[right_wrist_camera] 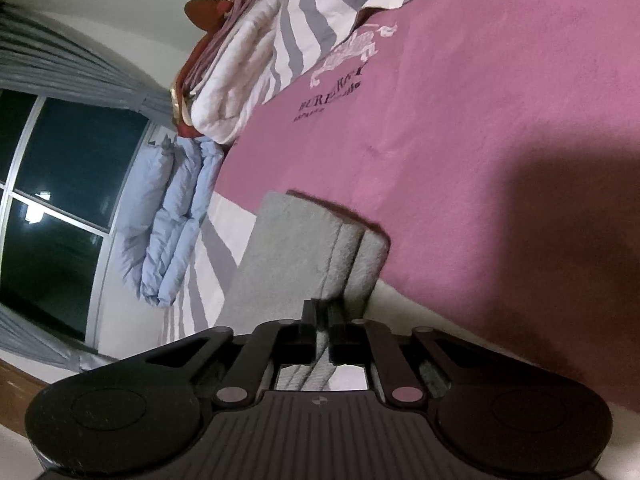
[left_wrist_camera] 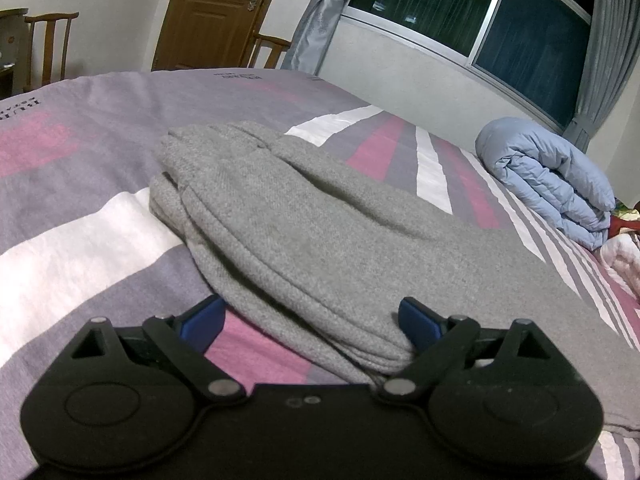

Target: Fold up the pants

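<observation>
Grey pants [left_wrist_camera: 304,224] lie folded into a thick stack on the striped pink and grey bed cover [left_wrist_camera: 80,216]. My left gripper [left_wrist_camera: 312,316] is open wide at the near end of the stack. Its left blue pad [left_wrist_camera: 208,316] hangs over the bare cover, and its right pad [left_wrist_camera: 416,320] sits against the cloth's layered edge. In the right wrist view, which is rolled sideways, my right gripper [right_wrist_camera: 322,316] is nearly closed with a fold of the grey pants [right_wrist_camera: 296,248] pinched between its black fingers. Beyond it the folded end of the pants rests on the pink cover [right_wrist_camera: 480,120].
A rolled light blue duvet [left_wrist_camera: 548,184] lies by the wall under the window [left_wrist_camera: 480,12]. Beside the duvet [right_wrist_camera: 172,216] is a folded white blanket [right_wrist_camera: 240,80]. A wooden door [left_wrist_camera: 212,12] and chairs [left_wrist_camera: 48,40] stand past the bed's far edge.
</observation>
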The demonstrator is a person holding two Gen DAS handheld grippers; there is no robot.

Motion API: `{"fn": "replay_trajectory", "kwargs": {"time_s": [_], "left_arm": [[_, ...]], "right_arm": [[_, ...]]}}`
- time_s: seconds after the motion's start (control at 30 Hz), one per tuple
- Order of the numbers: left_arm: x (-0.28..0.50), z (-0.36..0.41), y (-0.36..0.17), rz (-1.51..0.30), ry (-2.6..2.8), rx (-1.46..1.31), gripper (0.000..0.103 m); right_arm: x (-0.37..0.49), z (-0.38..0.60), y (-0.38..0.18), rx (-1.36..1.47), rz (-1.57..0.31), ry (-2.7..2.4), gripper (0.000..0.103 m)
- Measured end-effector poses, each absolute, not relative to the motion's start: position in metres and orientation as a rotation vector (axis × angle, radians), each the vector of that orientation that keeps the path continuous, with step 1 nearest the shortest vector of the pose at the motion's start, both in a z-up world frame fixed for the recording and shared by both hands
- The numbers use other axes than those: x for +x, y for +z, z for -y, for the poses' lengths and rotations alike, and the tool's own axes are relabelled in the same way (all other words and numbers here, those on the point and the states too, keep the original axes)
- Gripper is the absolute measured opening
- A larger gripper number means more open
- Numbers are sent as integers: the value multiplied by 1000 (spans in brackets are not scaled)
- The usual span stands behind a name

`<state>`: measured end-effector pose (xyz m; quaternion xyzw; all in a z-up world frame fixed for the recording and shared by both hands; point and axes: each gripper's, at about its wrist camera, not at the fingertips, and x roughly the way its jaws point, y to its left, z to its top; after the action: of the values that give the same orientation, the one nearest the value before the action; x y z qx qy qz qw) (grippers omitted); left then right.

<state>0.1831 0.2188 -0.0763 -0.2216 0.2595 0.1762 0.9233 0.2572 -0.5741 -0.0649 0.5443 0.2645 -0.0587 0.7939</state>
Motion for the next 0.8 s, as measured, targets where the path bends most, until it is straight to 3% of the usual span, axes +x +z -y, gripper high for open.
{"fn": "replay_trajectory", "kwargs": {"time_s": [0.1, 0.2, 0.23, 0.27, 0.43, 0.63, 0.67, 0.77, 0.8], "left_arm": [[183, -218, -76, -533, 362, -455, 88], [183, -219, -77, -533, 361, -455, 88], [183, -219, -77, -532, 360, -456, 88], [183, -219, -77, -532, 360, -456, 88], [183, -220, -78, -531, 357, -457, 88], [183, -220, -78, -531, 355, -459, 88], [183, -220, -78, -531, 354, -460, 88], [183, -221, -79, -529, 354, -459, 88], [183, -220, -79, -530, 354, -459, 88]], "right_arm": [[258, 572, -63, 1167, -550, -115, 26], [257, 570, -60, 1152, -531, -105, 27], [259, 568, -59, 1136, -541, -99, 27], [259, 567, -58, 1120, -546, -98, 5], [242, 565, -48, 1111, -481, -96, 4], [243, 570, -65, 1147, -544, -115, 4], [240, 572, -62, 1143, -534, -122, 9], [223, 574, -50, 1121, -491, -134, 37], [219, 574, -50, 1121, -485, -131, 37]]}}
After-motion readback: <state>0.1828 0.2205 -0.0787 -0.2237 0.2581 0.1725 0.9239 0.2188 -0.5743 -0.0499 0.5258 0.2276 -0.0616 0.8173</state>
